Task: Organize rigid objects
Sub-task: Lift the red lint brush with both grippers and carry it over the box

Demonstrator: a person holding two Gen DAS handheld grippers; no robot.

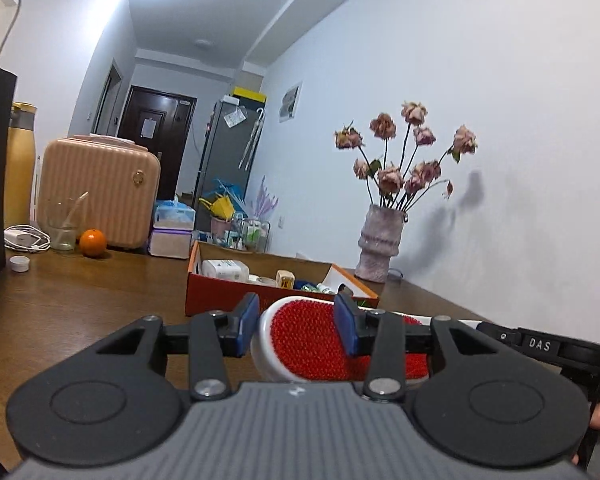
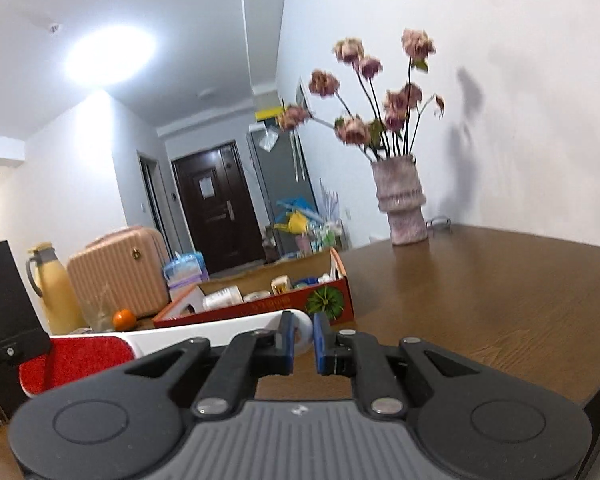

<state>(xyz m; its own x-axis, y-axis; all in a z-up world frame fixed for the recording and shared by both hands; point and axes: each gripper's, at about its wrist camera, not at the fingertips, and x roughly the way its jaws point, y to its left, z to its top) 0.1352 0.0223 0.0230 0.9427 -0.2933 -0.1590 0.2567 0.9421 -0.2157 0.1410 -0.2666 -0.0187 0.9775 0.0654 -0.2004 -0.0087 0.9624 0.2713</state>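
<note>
So the thing being sorted here is a lint brush (image 1: pixel 312 340), white body with a red bristly face, and it's being carried off the table by both grippers at once. The brush head is clamped across its width by the left gripper (image 1: pixel 298 326), blue pads (image 1: pixel 246 322) pressed against either edge, while the far end of the white handle (image 2: pixel 220 330) is pinched by the right gripper (image 2: pixel 302 338), whose jaws are closed about as tight as they go on it. It's held roughly level, above the wooden table (image 2: pixel 480 300) and just short of the orange cardboard box (image 1: pixel 220 294), which is already loaded with small stuff: a white bottle (image 1: pixel 224 270), a roll of tape, a few bits that can't be made out. So the step in hand looks like the carry toward the box, with the drop-off not yet done. What's called for next, probably: the brush gets brought over the box's near wall and lowered into a free patch, and since it's long, it likely needs to be lined up with the box's length or tipped in handle-first. Both grips should be let go only once it's resting on something. The vase (image 1: pixel 380 246) of dried flowers stands near the box's right end, so that side should be given room. An orange (image 1: pixel 93 243) and a glass (image 1: pixel 62 224) sit well off to the left, not in the way.
</note>
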